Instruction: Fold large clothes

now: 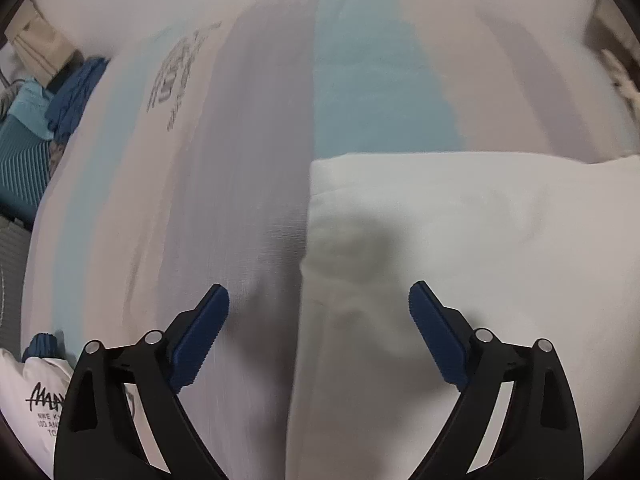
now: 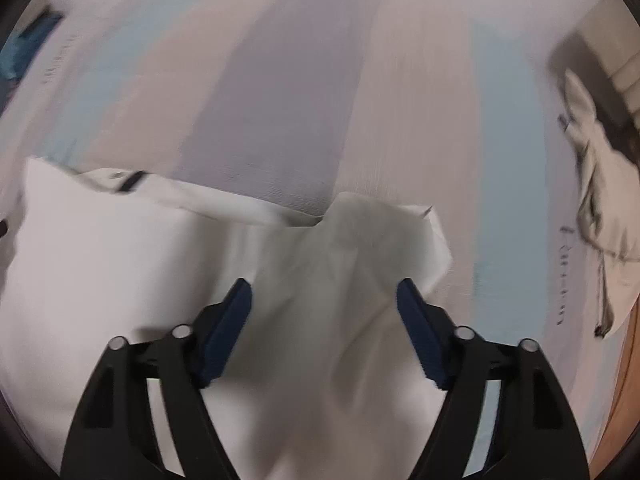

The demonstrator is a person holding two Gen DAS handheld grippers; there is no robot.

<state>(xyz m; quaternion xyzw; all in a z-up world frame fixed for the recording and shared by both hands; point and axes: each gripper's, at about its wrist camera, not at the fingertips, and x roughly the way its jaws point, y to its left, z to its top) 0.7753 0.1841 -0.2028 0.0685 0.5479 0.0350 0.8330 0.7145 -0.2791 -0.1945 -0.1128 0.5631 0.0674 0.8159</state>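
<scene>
On the striped sheet under both hand-held grippers I have the white garment, folded, its long axis running across my left view with a straight edge toward the left. My left hand-held gripper stands spread over that edge, pinching nothing. My right hand-held gripper is also spread, a crumpled corner of cloth loose between its pads. Only the left view shows blue clothes and a printed white one; only the right shows a pale garment at the sheet's edge
</scene>
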